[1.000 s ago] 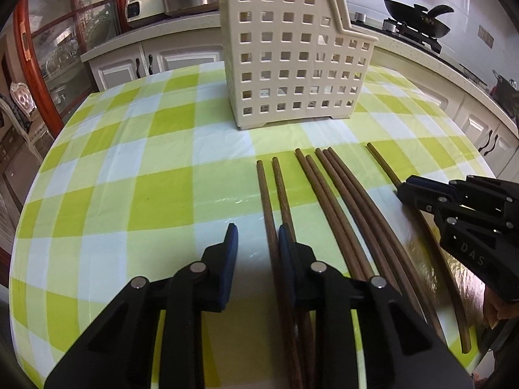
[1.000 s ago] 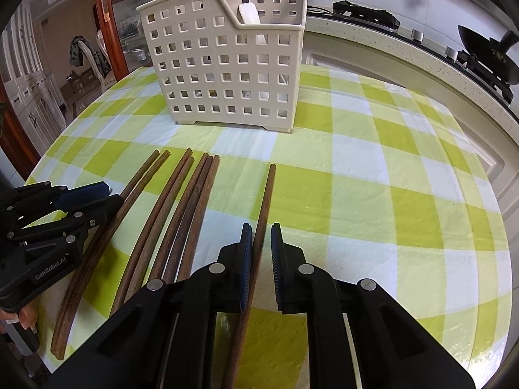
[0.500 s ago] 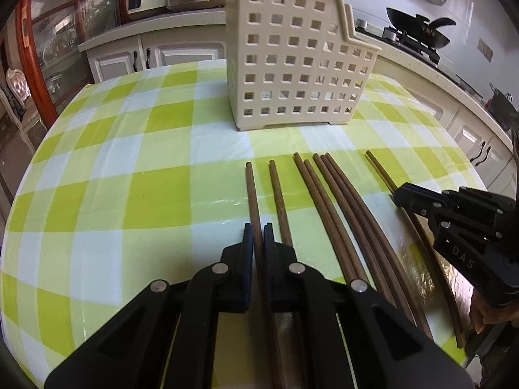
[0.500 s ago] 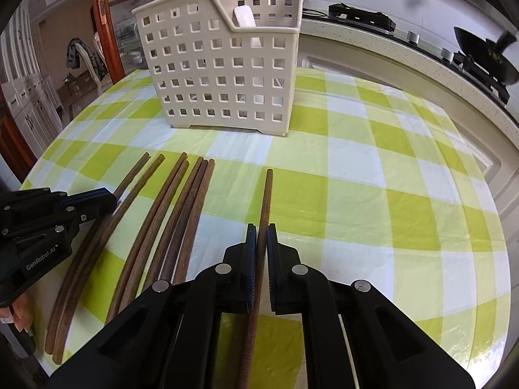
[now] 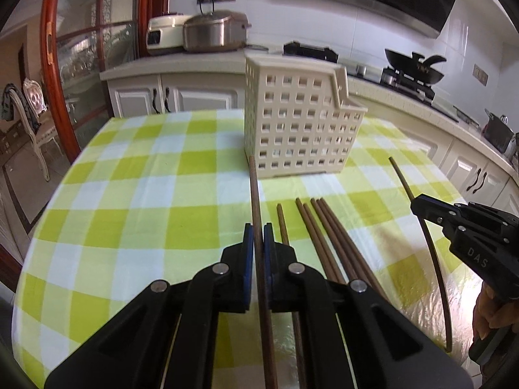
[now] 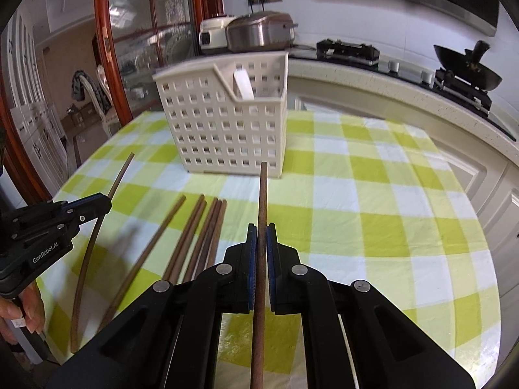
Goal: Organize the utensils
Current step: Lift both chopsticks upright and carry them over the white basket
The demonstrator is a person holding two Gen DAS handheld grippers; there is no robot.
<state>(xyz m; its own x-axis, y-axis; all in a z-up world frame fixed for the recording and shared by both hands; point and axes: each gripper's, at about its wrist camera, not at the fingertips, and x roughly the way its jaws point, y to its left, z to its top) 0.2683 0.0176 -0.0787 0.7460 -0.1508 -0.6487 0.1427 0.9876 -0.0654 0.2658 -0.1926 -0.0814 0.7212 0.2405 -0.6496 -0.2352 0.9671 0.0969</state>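
While we look along both tools at once, each one has its pads pinched tight on a single brown chopstick, lifted clear of the cloth. Left wrist view, going L to R: chair [image 5: 30, 110] at 9 o'clock beyond the table [image 5: 107, 214] w/ its green-and-white check cloth; left gripper [image 5: 258, 238] near 6 o'clock, jaws closed narrow on the left chopstick [image 5: 256, 201], whose far tip points to 12 and reaches the near bottom corner of the cream slotted basket [image 5: 298, 123]; whether it touches we can't tell. Basket stands upright just above centre. Loose chopsticks [image 5: 321, 236] lie on the cloth just R of the pads, fanned toward 11–12 o'clock. At 3 o'clock the right gripper [image 5: 416, 202] comes in w/ its own stick, the right chopstick [image 5: 425, 227], curving from 1 to 5 o'clock. Rice cooker [image 5: 214, 32] sits on the counter at 12, wok [image 5: 415, 64] at 2. Right wrist view, L to R: left gripper [image 6: 105, 202] at 9 o'clock w/ a hand [image 6: 19, 311] under it, left chopstick [image 6: 97, 236] running 11 to 7; loose chopsticks [image 6: 201, 236] on the cloth between the two tools; right gripper [image 6: 261, 238] at 6 o'clock, clamped on the right chopstick [image 6: 262, 201], tip aimed at 12 by the basket [image 6: 227, 129] base. A white item [image 6: 244, 85] stands inside the basket; we can't tell what.
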